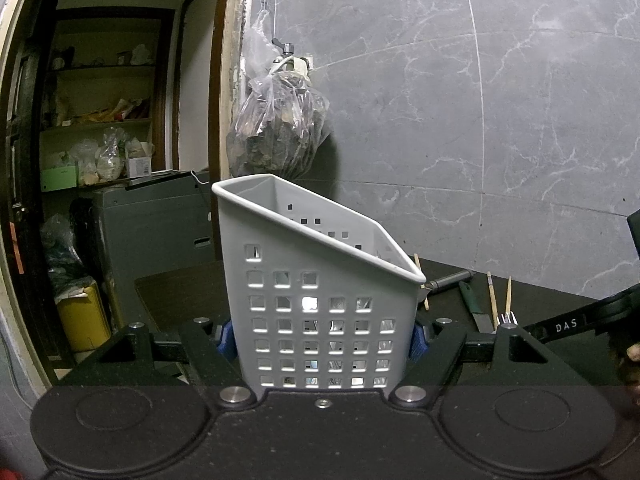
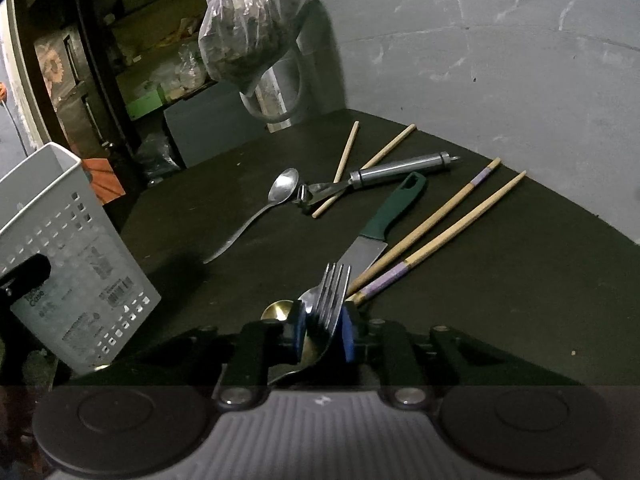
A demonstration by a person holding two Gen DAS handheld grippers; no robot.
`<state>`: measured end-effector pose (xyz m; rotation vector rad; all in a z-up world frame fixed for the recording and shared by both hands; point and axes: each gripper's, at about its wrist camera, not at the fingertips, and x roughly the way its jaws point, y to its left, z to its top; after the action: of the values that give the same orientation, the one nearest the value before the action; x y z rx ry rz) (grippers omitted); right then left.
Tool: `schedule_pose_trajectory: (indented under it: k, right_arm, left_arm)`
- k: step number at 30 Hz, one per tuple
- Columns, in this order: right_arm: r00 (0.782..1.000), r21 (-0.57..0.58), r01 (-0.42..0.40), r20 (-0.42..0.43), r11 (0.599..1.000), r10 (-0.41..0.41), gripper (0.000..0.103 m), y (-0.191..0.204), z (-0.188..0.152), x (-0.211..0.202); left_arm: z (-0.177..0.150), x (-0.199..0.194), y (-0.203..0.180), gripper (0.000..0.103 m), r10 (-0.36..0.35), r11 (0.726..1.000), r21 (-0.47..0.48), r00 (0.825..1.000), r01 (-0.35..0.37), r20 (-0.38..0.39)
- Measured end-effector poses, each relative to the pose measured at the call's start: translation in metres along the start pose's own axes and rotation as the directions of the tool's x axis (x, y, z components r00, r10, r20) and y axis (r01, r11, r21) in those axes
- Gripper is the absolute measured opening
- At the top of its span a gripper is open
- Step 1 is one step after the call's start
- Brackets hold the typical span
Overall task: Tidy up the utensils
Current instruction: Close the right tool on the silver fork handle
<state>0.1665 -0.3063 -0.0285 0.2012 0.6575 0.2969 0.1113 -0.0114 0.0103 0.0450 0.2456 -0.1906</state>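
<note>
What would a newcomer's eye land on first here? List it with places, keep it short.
First, the grey perforated utensil caddy, clamped between the left gripper pads and filling the middle of the left wrist view. Next, the fork pinched in the right gripper, tines pointing away over the dark table. Behind it lie a green-handled knife, a spoon, a peeler and scattered chopsticks.

My left tongs (image 1: 320, 336) fill the lower part of the frame: matte black linkage arms, blue pads at the fingertips (image 1: 416, 338), silver round screws at the pivots, two embossed discs on the body along the bottom edge; my right tongs (image 2: 323, 330) look alike, black with blue pads, but with a ribbed grey plate at the bottom centre; white letters "DAS" mark them at the left view's right edge.
</note>
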Motion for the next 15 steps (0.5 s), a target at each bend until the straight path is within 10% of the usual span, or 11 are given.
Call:
schedule_pose_trajectory:
  k: [15]
  right_arm:
    - [0.997, -0.024, 0.051, 0.060, 0.998, -0.049, 0.009, 0.003, -0.003, -0.013]
  left_arm:
    - [0.000, 0.000, 0.000, 0.076, 0.000, 1.000, 0.000, 1.000, 0.000, 0.001]
